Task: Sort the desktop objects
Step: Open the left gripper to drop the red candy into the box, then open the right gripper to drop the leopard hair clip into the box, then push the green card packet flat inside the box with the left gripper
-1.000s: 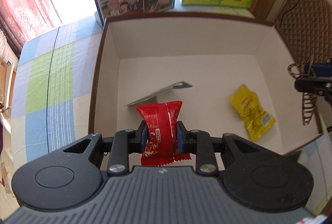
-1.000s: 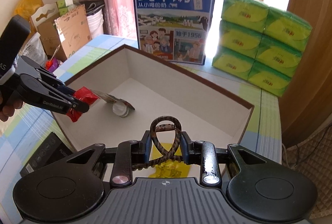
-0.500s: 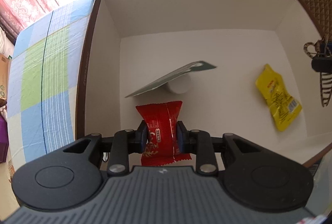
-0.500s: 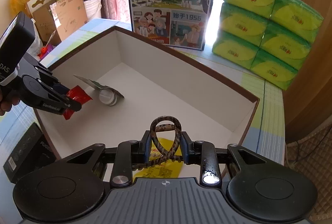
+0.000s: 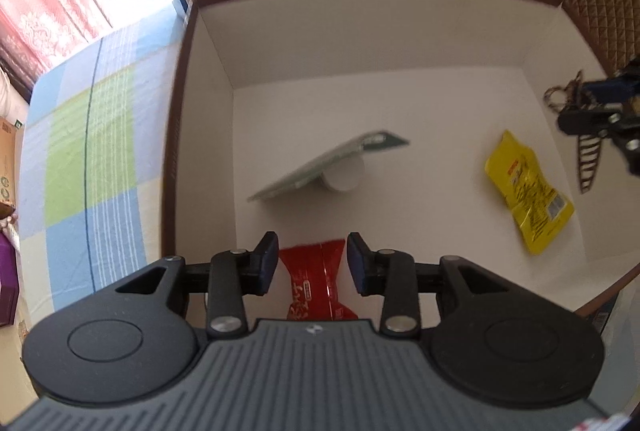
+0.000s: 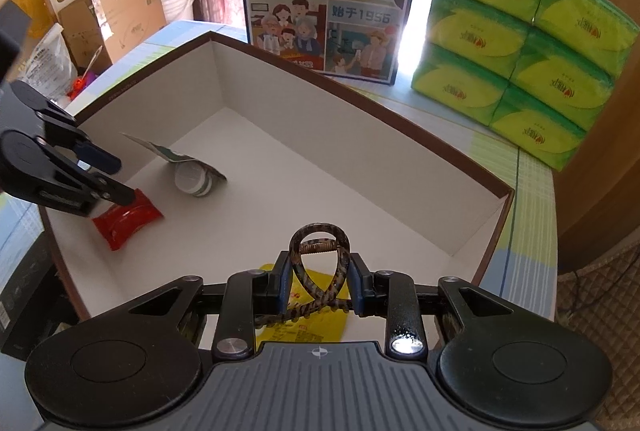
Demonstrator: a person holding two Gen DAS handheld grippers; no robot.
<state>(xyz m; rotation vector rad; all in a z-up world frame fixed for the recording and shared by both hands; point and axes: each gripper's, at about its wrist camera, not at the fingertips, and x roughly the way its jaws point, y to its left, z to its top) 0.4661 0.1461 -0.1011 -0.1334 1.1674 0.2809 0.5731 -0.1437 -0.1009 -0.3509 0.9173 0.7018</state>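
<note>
— Scene? Checkered counter (image 5: 88, 151), white box (image 5: 320, 43) with brown rim.
— Left gripper (image 5: 312, 263)?
— My fingers are spread; red snack packet (image 5: 316, 283) lies between them on the box floor.
— Right gripper (image 6: 318, 285)?
— Clamped on the hair claw (image 6: 318, 263), above the yellow packet (image 5: 528, 191).

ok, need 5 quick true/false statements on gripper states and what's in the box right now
1. The left hand-held gripper is clamped on the red snack packet. False: its jaws stand apart and the packet lies on the box floor.
2. The right hand-held gripper holds a patterned hair claw clip. True.
3. A yellow packet lies inside the box. True.
4. The box holds nothing but the red packet. False: the yellow packet and a small lidded cup are in it too.
5. Green tissue packs are stacked inside the box. False: they stand outside, behind it.
</note>
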